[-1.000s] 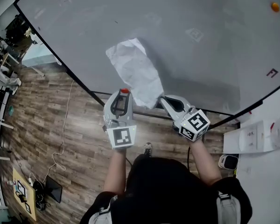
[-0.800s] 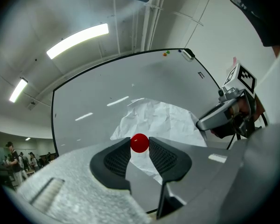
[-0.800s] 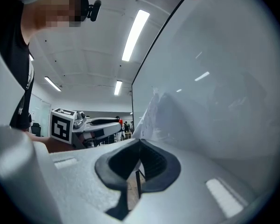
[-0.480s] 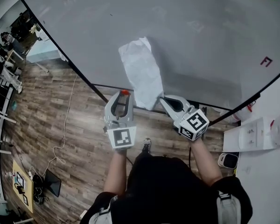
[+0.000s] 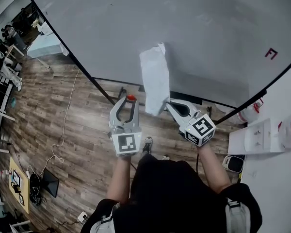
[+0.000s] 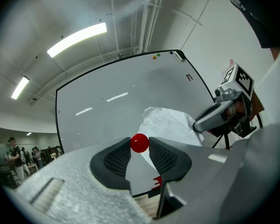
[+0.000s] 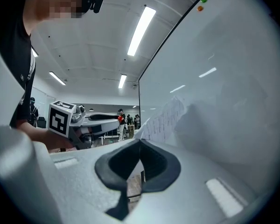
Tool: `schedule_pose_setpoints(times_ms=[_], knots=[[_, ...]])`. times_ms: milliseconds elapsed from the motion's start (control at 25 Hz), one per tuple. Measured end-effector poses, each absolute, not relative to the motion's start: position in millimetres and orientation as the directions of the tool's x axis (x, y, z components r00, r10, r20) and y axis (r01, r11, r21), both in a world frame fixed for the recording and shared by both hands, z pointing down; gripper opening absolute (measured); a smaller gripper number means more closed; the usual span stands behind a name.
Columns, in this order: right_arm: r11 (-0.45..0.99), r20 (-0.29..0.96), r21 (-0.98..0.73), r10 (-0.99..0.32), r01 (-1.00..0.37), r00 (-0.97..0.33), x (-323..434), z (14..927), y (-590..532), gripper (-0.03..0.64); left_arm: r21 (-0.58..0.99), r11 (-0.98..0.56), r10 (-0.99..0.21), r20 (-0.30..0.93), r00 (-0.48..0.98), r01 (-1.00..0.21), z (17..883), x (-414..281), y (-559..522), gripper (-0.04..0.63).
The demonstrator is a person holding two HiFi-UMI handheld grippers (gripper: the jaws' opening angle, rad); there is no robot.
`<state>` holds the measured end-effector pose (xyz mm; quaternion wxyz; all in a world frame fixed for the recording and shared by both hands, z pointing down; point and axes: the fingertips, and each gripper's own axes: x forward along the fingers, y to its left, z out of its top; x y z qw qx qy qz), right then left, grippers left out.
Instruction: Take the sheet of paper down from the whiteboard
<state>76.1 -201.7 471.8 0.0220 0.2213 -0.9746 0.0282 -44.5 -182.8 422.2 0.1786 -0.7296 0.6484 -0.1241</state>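
White and crumpled, the sheet of paper [image 5: 155, 76] hangs before the pale grey whiteboard [image 5: 208, 38] with its lower corner pinched in the closed right tool [image 7: 140, 142], while only the left gripper view shows the left tool [image 6: 140, 145] clamped on a small red round magnet [image 6: 139, 142].

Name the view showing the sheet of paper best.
Head view: the whole sheet of paper shows, pinched in the right gripper's shut jaws. Left gripper view catches only a crumpled part; right gripper view sees it nearly edge-on.

Paper [image 5: 155, 79] before whiteboard [image 5: 208, 38], above floor [image 5: 63, 125]
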Motion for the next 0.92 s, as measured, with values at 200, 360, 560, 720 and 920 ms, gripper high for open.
schedule_pose_setpoints(times_ms=[200, 360, 560, 720, 920], knots=[[0.903, 0.071, -0.043, -0.424, -0.428, -0.903, 85, 479, -185, 0.003, -0.423, -0.103, -0.99, -0.04, 0.133, -0.9, 427, -33, -169, 0.13], [0.906, 0.079, -0.038, -0.418, -0.422, -0.905, 91, 480, -175, 0.003, -0.42, -0.108, -0.99, -0.042, 0.138, -0.901, 426, -25, -161, 0.13], [0.901, 0.083, -0.041, -0.427, -0.432, -0.9, 99, 481, -170, 0.003, -0.419, -0.122, -0.988, -0.032, 0.149, -0.9, 428, -16, -154, 0.13], [0.9, 0.092, -0.042, -0.43, -0.435, -0.898, 99, 486, -165, 0.003, -0.415, -0.124, -0.988, -0.029, 0.149, -0.901, 432, -17, -150, 0.13], [0.89, 0.097, -0.039, -0.448, -0.453, -0.889, 108, 489, -168, 0.003, -0.405, -0.123, -0.988, -0.034, 0.149, -0.906, 430, -14, -147, 0.13]])
